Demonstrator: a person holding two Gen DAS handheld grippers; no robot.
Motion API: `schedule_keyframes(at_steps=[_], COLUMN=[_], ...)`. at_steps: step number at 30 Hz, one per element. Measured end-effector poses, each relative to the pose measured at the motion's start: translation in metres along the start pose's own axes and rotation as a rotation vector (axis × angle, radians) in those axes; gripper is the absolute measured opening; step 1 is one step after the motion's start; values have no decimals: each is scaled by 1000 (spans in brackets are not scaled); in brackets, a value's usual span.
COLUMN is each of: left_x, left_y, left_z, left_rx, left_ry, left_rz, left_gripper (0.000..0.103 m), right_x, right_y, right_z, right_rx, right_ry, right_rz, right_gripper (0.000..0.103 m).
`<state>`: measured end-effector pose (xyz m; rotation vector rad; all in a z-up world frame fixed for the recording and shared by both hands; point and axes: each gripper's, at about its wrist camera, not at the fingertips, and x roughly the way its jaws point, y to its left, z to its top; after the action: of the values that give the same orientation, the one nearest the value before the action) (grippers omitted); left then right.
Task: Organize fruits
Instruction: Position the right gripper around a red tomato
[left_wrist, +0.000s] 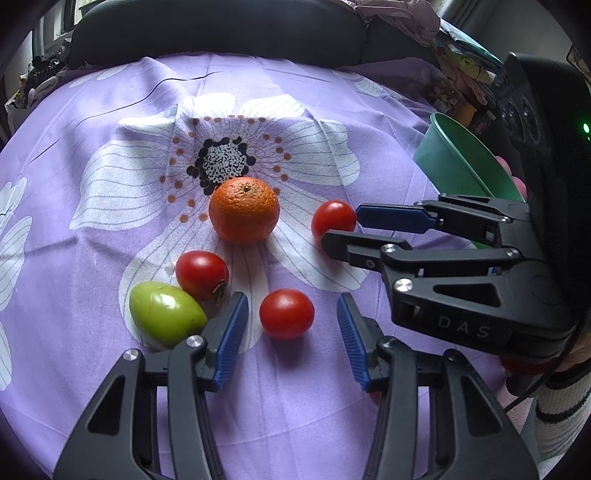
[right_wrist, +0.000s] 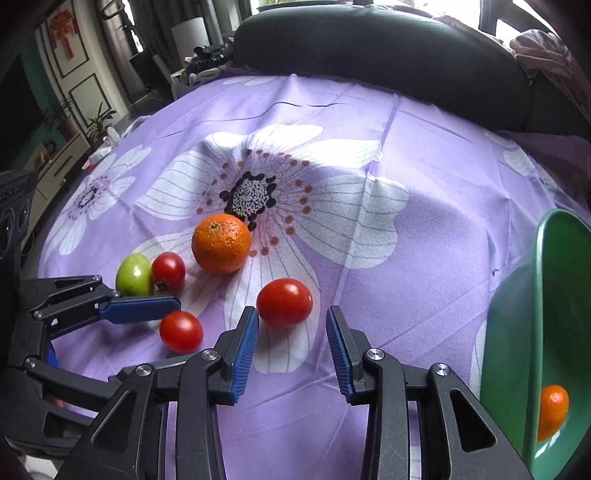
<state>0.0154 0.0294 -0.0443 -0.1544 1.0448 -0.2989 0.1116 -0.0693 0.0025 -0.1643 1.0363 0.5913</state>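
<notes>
Both sets of fingers stand apart with nothing pressed between them: the left gripper (left_wrist: 288, 325) has its blue pads either side of a red tomato (left_wrist: 286, 314) without touching it, and the right gripper (right_wrist: 291, 347) points at another tomato (right_wrist: 284, 302) lying just past its tips, slightly toward its left finger. That placing looks deliberate, each tool lined up on its own small fruit so the two can be picked without crossing. Five fruits lie loose on the purple flowered cloth (left_wrist: 110, 184): an orange (left_wrist: 243, 210) in the middle, a third tomato (left_wrist: 201, 274) touching a green tomato (left_wrist: 166, 314) at the left, and the two being aimed at. A green bowl (right_wrist: 517, 350) stands at the right edge of the cloth, well apart from the group, and already holds one orange (right_wrist: 552, 411), so it is probably where the fruit goes. In the way for the left gripper is the green tomato, just beside its left finger; closing carelessly could nudge it. A dark chair back (right_wrist: 369, 48) rises behind the table.
</notes>
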Motion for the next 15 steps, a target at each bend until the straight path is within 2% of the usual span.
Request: schedule_keyframes(at_steps=[10, 12, 15], left_x=[0, -1, -2], left_y=[4, 5, 8], left_z=[1, 1, 1], left_rx=[-13, -16, -26], left_ry=[-10, -11, -15], left_rz=[14, 15, 16], left_gripper=[37, 34, 30], right_x=[14, 15, 15], right_y=[2, 2, -1], right_z=[14, 14, 13], right_rx=[-13, -10, 4], right_ry=[-4, -9, -22], right_rz=[38, 50, 58], right_gripper=[38, 33, 32])
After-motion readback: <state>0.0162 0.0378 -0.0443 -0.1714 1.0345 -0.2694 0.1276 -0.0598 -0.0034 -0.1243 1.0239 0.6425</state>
